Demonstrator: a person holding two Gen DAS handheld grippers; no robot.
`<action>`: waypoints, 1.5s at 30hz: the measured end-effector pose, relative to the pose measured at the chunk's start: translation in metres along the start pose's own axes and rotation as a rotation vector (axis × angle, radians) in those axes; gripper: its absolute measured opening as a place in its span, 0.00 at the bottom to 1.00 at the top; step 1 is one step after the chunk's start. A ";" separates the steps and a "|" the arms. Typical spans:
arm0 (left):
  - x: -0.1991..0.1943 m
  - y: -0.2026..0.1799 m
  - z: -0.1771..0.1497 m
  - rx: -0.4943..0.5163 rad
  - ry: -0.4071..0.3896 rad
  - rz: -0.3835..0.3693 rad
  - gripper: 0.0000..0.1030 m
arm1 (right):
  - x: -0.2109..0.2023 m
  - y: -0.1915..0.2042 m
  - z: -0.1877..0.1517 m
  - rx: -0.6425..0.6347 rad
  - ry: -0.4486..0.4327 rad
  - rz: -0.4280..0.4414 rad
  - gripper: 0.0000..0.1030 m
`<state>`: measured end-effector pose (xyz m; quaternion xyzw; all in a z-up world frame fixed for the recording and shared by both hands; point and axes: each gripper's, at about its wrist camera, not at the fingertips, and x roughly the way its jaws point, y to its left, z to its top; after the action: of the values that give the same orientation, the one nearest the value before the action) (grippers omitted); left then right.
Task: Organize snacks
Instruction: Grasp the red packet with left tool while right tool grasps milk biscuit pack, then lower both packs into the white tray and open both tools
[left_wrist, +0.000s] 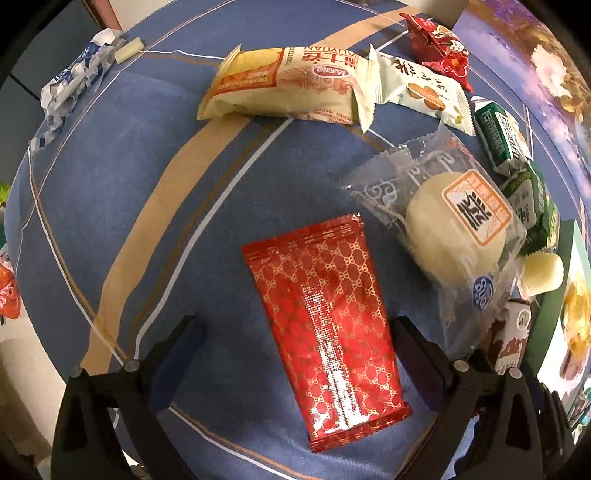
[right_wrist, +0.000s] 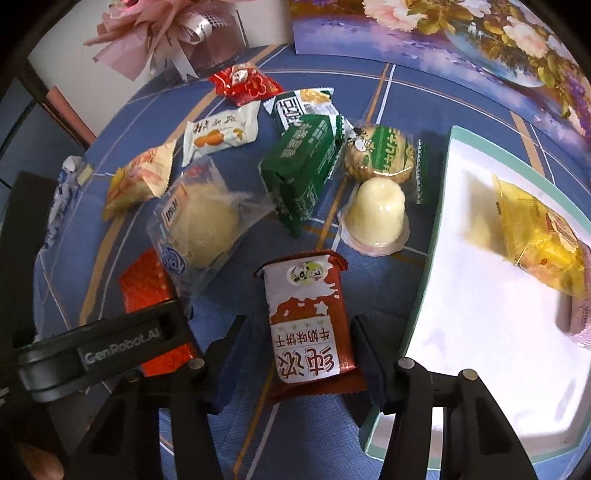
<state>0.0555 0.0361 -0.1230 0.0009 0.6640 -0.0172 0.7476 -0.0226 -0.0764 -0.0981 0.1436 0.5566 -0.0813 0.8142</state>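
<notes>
In the left wrist view, my left gripper (left_wrist: 295, 339) is open, its fingers on either side of a red patterned snack packet (left_wrist: 325, 325) lying flat on the blue cloth. In the right wrist view, my right gripper (right_wrist: 297, 345) is open around a brown and white biscuit packet (right_wrist: 308, 314), not touching it that I can tell. The left gripper body (right_wrist: 110, 350) shows at lower left over the red packet (right_wrist: 147, 284). A white tray with a teal rim (right_wrist: 439, 206) at right holds a yellow packet (right_wrist: 535, 236) and a pink one (right_wrist: 580, 317).
Several snacks lie on the cloth: a clear-wrapped round pastry (left_wrist: 454, 229) (right_wrist: 199, 225), a cream packet (left_wrist: 288, 85), green packets (right_wrist: 299, 170), a jelly cup (right_wrist: 376, 210), a round biscuit pack (right_wrist: 380, 155), a red candy packet (right_wrist: 243, 83). A floral box (right_wrist: 480, 37) stands behind.
</notes>
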 end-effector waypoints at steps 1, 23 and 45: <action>0.000 0.000 -0.003 0.003 -0.003 0.001 0.98 | 0.000 0.001 0.000 -0.011 -0.003 -0.012 0.57; -0.026 0.009 -0.013 0.003 -0.064 -0.007 0.54 | 0.004 0.006 0.004 -0.029 -0.031 -0.102 0.41; -0.102 0.022 -0.011 -0.039 -0.224 -0.183 0.45 | -0.067 -0.026 0.015 0.144 -0.180 -0.026 0.41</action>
<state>0.0329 0.0612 -0.0230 -0.0761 0.5739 -0.0723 0.8122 -0.0415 -0.1082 -0.0343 0.1868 0.4757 -0.1441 0.8474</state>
